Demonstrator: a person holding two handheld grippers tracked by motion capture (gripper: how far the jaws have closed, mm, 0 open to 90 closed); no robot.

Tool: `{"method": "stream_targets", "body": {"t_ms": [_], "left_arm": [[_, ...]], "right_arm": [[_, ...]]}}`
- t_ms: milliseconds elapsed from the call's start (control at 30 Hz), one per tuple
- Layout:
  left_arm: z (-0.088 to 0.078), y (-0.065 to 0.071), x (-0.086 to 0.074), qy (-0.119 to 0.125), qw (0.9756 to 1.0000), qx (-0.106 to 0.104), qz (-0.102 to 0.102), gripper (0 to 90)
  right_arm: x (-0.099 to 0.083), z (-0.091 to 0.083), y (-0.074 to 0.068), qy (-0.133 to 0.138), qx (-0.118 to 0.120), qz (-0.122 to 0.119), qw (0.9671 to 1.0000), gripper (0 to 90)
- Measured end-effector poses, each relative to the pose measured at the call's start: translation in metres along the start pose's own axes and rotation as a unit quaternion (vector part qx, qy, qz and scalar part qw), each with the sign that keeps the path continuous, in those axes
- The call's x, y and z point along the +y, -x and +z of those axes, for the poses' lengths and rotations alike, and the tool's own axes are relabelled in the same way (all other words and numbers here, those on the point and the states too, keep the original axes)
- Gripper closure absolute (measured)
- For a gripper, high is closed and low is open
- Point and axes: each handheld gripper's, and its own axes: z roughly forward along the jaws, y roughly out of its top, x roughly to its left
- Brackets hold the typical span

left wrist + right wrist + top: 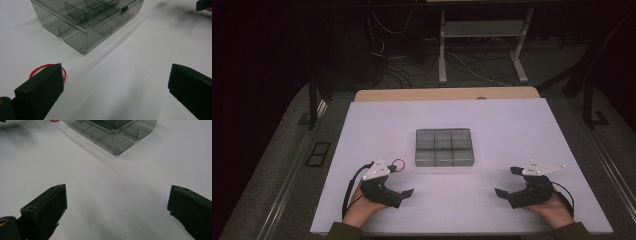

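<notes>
Smoky clear plastic: the compartment box (444, 147) sits shut at the middle of the white table (362, 210), its long side running left to right across my high view, with six cells in two rows under the latched lid. I can see nothing lying in any of them, though the tinted walls make that hard to swear to.

My left gripper (398, 185) rests low on the near left of the table with its jaws spread wide and nothing between them. My right gripper (506, 182) mirrors it on the near right, jaws equally apart and bare. Both point inward and slightly forward, toward the box.

A red rubber band (398, 163) lies flat on the table just beside the box's near left corner, and in the left gripper view it (47, 67) peeks out from behind the left jaw, close to it but, as far as I can tell, not caught. It lies ahead of that gripper and a touch to the outer side, well apart from the right gripper.

From the left gripper view the box (85, 22) stands ahead and to the left, its small metal latch (124, 10) facing the near edge. From the right gripper view its corner (117, 137) lies ahead, slightly left of centre.

My reading: the left hand is the nearer one for the band, and the latch must be dealt with before anything goes inside.
</notes>
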Motion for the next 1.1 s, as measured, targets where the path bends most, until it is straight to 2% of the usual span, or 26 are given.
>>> {"method": "stream_targets", "body": {"t_ms": [500,1100], "left_arm": [[-0.001,-0.001,0.003,0.011,0.9999,0.001,-0.002,0.0],[0.006,-0.006,0.012,0.024,0.9997,-0.002,-0.003,0.0]], "right_arm": [[-0.001,-0.001,0.001,0.005,0.01,0.005,0.9999,2.3],[0.0,-0.002,0.002,0.01,0.016,0.01,0.9998,2.3]]}}
